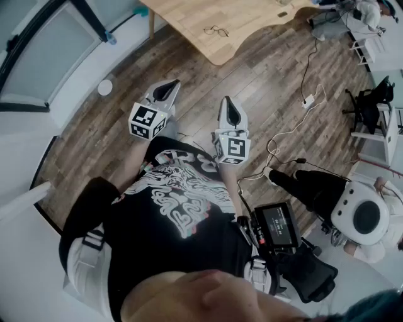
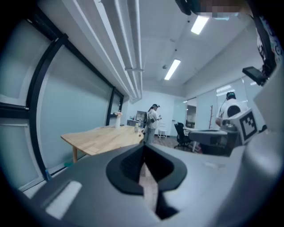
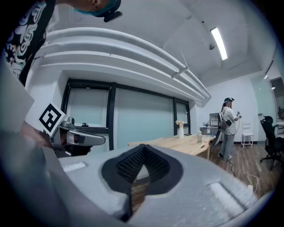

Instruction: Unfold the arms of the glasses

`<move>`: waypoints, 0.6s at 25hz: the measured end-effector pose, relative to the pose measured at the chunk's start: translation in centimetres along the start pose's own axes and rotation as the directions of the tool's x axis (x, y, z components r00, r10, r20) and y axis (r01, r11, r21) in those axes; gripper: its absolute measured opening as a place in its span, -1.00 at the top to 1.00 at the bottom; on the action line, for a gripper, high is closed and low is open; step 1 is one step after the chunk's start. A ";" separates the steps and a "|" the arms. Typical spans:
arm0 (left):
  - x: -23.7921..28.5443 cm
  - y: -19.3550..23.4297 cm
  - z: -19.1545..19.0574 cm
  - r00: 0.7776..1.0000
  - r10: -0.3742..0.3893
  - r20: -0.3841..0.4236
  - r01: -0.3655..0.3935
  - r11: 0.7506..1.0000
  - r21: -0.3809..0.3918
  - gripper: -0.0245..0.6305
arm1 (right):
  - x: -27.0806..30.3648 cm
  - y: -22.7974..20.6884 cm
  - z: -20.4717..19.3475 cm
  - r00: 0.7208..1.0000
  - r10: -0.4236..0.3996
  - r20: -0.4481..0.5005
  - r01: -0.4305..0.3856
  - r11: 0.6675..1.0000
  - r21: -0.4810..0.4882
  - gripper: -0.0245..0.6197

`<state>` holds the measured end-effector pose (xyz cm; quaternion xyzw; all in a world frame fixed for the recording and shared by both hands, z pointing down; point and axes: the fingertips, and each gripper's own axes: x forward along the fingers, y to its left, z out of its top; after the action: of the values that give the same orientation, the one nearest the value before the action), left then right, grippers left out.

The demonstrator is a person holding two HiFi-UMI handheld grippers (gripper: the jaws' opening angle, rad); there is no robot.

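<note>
Lying on the table [image 1: 252,19], thin dark glasses [image 1: 216,30] (arms unclear).

— Home or workplace?
— Workplace, an open office: glazed partitions [image 3: 142,117], strip lights [image 2: 172,69] overhead, a swivel chair [image 2: 181,133], one long wooden table [image 3: 177,144], cables [image 1: 296,119] across plank flooring [image 1: 208,88].

Glasses [image 1: 216,30] lie on the table [image 1: 182,16] near its edge.
</note>
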<state>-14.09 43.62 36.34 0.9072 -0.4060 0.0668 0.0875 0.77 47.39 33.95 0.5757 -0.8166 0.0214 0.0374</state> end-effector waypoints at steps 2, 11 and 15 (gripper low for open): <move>-0.2 0.1 0.0 1.000 0.010 0.001 -0.010 1.000 -0.005 0.96 | -0.1 0.0 0.1 1.000 0.004 0.000 -0.004 1.000 0.002 0.93; 0.3 0.1 0.2 0.999 0.044 -0.001 -0.044 0.999 0.003 0.96 | -0.7 -1.0 0.0 1.000 -0.007 0.000 0.007 1.000 0.012 0.93; 0.6 -0.1 0.4 0.999 0.052 0.000 -0.052 0.999 0.003 0.96 | -0.9 -1.2 0.2 1.000 0.006 0.016 -0.007 1.000 0.030 0.93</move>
<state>-13.62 43.18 36.04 0.8965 -0.4292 0.0699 0.0843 2.23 47.79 33.63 0.5736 -0.8183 0.0294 0.0220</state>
